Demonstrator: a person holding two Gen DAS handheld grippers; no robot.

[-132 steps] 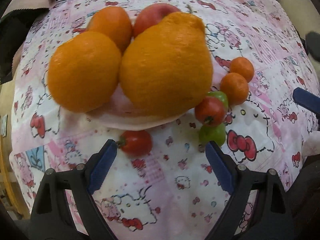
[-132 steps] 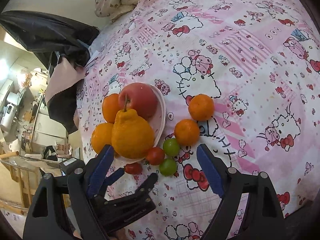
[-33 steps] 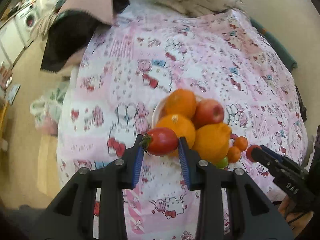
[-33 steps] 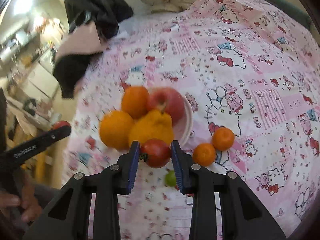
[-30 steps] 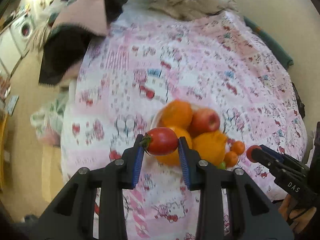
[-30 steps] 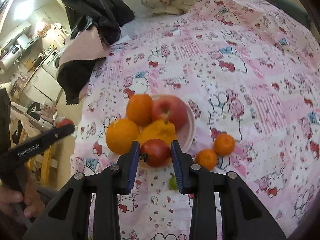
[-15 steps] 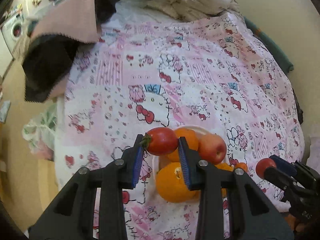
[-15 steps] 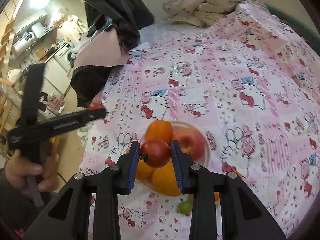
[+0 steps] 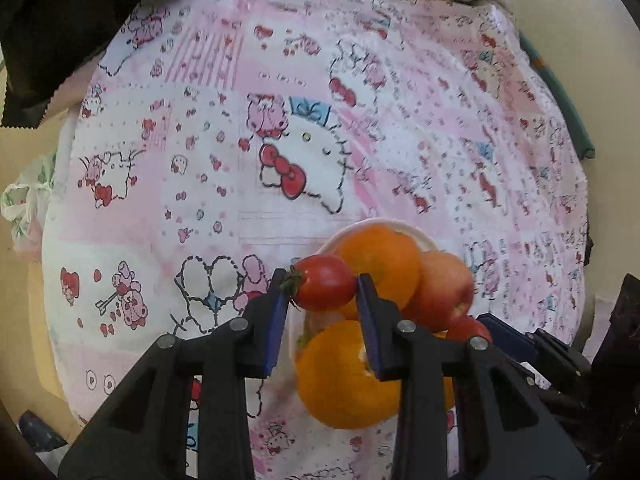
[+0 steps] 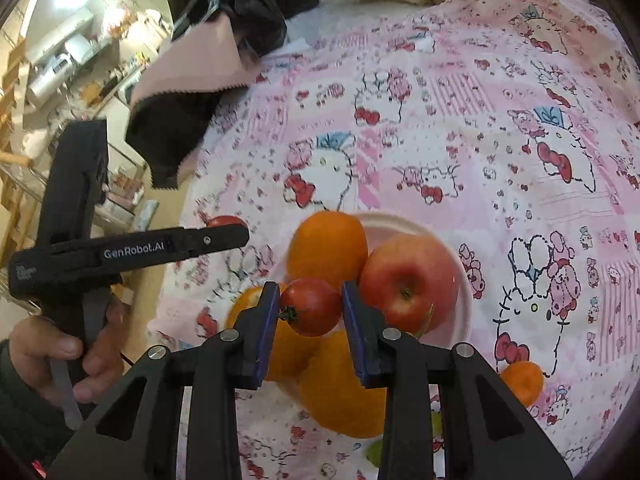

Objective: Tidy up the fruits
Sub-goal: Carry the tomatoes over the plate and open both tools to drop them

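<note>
Pinching a glossy red tomato (image 9: 325,282) between its blue pads, the left hand-held gripper (image 9: 322,304) holds it in the air over the pink cartoon-print cloth (image 9: 240,128), just beside the white plate (image 9: 420,236); the tomato's green calyx points toward the left finger. The right hand-held gripper (image 10: 308,312) is likewise closed on a second red tomato (image 10: 311,306), round and shiny with its stem end down-left, above the piled plate (image 10: 460,280). On the plate sit a red apple (image 10: 408,282) and smooth oranges (image 10: 328,246), packed touching. A small mandarin (image 10: 522,382) lies on the cloth right of the plate.
</note>
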